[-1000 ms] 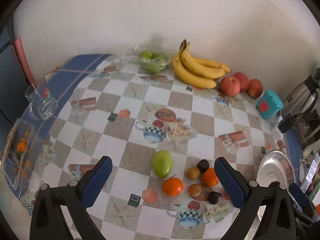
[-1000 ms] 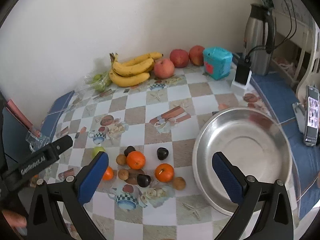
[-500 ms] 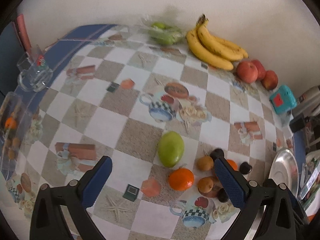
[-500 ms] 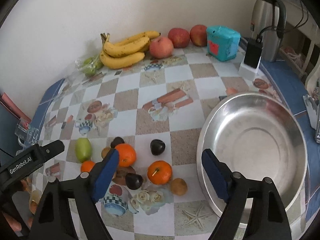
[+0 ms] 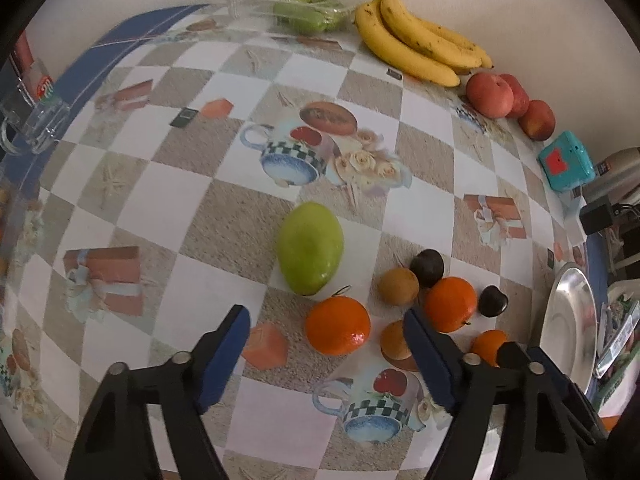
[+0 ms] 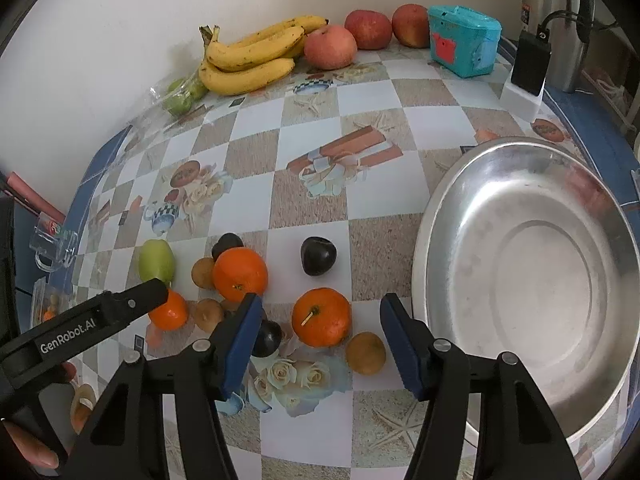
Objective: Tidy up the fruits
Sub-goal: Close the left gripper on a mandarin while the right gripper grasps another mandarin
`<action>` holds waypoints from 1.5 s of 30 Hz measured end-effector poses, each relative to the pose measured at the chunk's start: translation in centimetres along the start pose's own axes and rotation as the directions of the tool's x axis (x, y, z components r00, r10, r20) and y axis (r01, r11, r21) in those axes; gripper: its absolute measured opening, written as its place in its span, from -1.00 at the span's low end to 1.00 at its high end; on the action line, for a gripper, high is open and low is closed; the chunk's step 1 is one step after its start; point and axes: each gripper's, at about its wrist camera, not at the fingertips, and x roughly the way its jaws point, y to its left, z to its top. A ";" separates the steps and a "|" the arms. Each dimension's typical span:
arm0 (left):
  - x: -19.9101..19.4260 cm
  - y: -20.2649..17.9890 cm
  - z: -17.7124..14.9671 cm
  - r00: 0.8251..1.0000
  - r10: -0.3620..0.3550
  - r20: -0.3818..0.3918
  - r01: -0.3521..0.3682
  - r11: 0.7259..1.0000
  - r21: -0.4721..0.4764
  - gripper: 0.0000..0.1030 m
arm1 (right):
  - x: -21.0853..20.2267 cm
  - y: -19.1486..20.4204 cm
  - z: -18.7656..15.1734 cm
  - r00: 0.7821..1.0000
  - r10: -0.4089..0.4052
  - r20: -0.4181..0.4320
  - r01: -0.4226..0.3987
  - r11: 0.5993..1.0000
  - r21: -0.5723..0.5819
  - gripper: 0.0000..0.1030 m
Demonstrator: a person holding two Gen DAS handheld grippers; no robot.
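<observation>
Loose fruit lies on the patterned tablecloth. In the left wrist view my left gripper (image 5: 326, 338) is open and empty, its jaws either side of an orange (image 5: 338, 331), with a green mango (image 5: 310, 253) just beyond. More oranges (image 5: 450, 304), brown fruits (image 5: 399, 286) and dark plums (image 5: 427, 267) lie to the right. In the right wrist view my right gripper (image 6: 320, 334) is open and empty around another orange (image 6: 321, 317). A brown fruit (image 6: 365, 353) and a dark plum (image 6: 318, 256) lie near it. The steel bowl (image 6: 532, 280) is empty at right.
Bananas (image 6: 250, 54), apples (image 6: 330, 47) and a bag of green fruit (image 6: 182, 94) line the wall. A teal box (image 6: 464, 40), a black charger (image 6: 530, 64) and a kettle stand at the back right. A glass mug (image 5: 36, 126) sits at the left edge.
Both grippers have moved down and forward toward the fruit cluster. Each now has an orange between its open jaws. The right gripper's jaws stand narrower than before.
</observation>
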 end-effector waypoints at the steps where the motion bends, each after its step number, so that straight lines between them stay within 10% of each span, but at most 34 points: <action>1: 0.2 0.0 0.0 1.000 0.003 -0.004 -0.003 1.000 0.002 0.45 | 0.2 0.0 0.0 1.000 0.000 -0.006 0.000 1.000 0.000 0.21; 14: 2.3 -0.1 -0.3 0.997 -0.037 -0.072 0.035 0.999 -0.026 -0.21 | 2.1 -0.5 -0.6 0.998 -0.005 -0.057 0.005 1.000 0.003 -0.01; 45: -2.2 -0.9 0.4 0.997 -0.055 0.061 0.054 0.998 0.016 -0.24 | -1.3 -0.3 0.0 0.998 0.058 0.035 -0.058 0.998 0.002 -0.29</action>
